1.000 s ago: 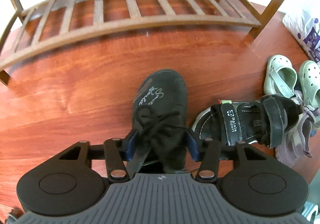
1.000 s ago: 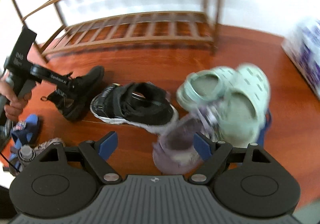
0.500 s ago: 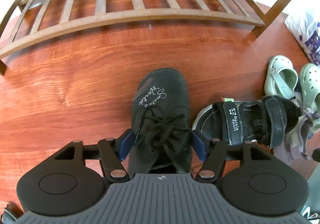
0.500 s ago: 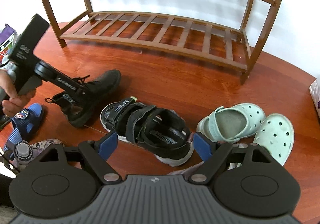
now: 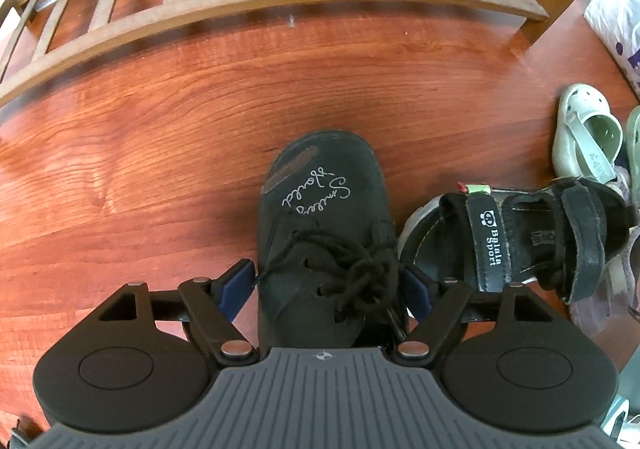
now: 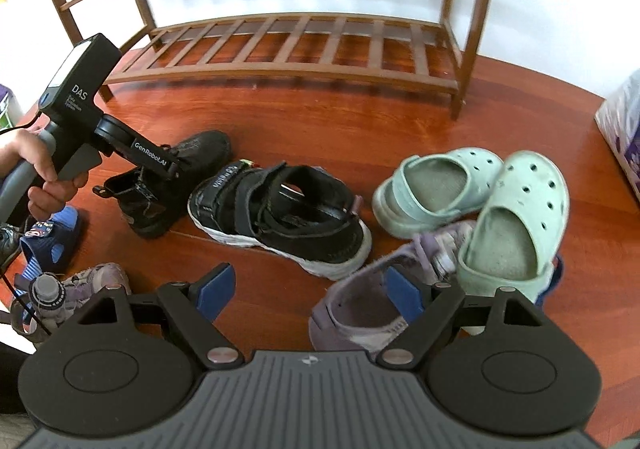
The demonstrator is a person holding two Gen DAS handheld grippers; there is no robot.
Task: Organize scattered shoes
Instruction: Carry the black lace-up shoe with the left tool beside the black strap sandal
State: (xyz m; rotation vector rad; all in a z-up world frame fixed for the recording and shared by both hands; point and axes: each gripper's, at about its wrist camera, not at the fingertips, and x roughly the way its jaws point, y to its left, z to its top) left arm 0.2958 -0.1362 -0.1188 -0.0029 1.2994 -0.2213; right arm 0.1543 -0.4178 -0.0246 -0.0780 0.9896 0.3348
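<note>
Left gripper (image 5: 328,289) closed on black lace-up shoe (image 5: 324,225), blue pads pressed to both sides at the lace area; jaws clamped on it. Toe of that shoe pointing toward wooden shoe rack (image 5: 256,5), well short of its lowest slatted shelf. Cannot tell whether sole touches the wooden floor (image 5: 140,153). White script lettering visible on toe. From the right wrist view, same black lace-up shoe (image 6: 172,181) seen gripped at the collar by left gripper (image 6: 160,169), handle held in a hand (image 6: 44,169).

Black strap sandal (image 5: 520,241) lying just beside the held shoe on its right, strap marked "Balala Sport". In the right wrist view, black strap sandal (image 6: 280,213) resting on floor (image 6: 320,129) between the black shoe and the mint clogs.

Right gripper (image 6: 308,289) empty, jaws wide apart, hovering above floor, one pad over purple shoe (image 6: 360,309). Two mint clogs (image 6: 480,209) right of the sandal, one leaning on the purple shoe. Blue sandal (image 6: 52,237) and second purple shoe (image 6: 84,281) at lower left, near the hand. Patterned bag (image 6: 624,121) at right edge.

Shoe rack (image 6: 304,49) standing against white wall, shelves bare in view.
</note>
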